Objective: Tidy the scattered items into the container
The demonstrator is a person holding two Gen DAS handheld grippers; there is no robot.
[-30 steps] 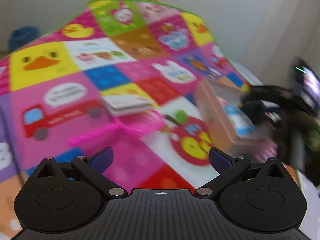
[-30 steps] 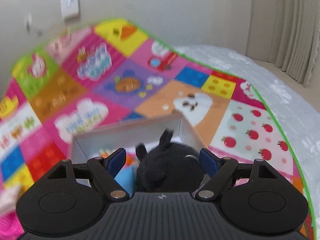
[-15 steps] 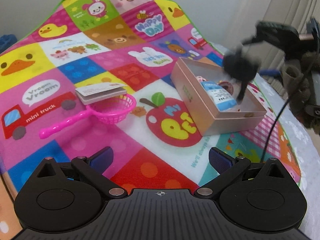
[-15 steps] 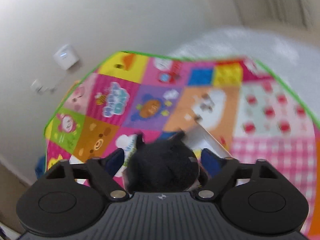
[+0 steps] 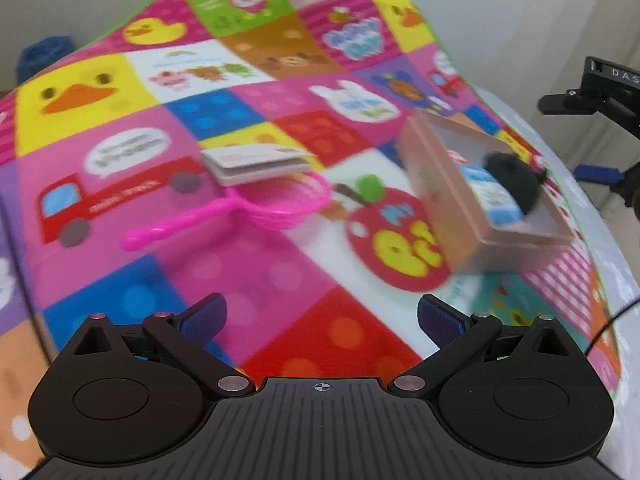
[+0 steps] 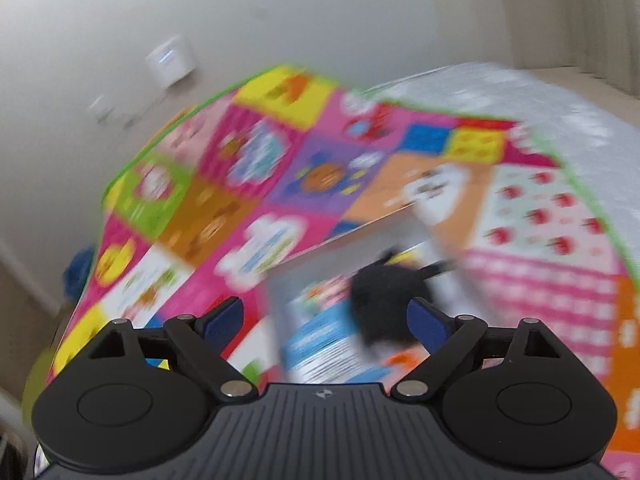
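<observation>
The right gripper point(image 6: 324, 322) is standing wide open, its jaws having just been opening, with nothing pinched; the black plush toy point(image 5: 514, 184) is lying inside the pink box point(image 5: 448, 208). It should be lifting clear without snagging the toy. The left gripper point(image 5: 320, 318) is hovering open and empty; the pink scoop net point(image 5: 280, 204) and the small booklet point(image 5: 256, 162) are waiting on the play mat point(image 5: 240, 272).

Left wrist camera sits behind its own hand-held gripper point(image 5: 320, 316), angled down across the play mat point(image 5: 248, 280) toward the wall, with the box point(image 5: 452, 200) at mid-distance to its right. Right wrist camera looks steeply down from close above that box point(image 6: 360, 236), heavily blurred. Both views share the box, mat and back wall point(image 6: 280, 12).
</observation>
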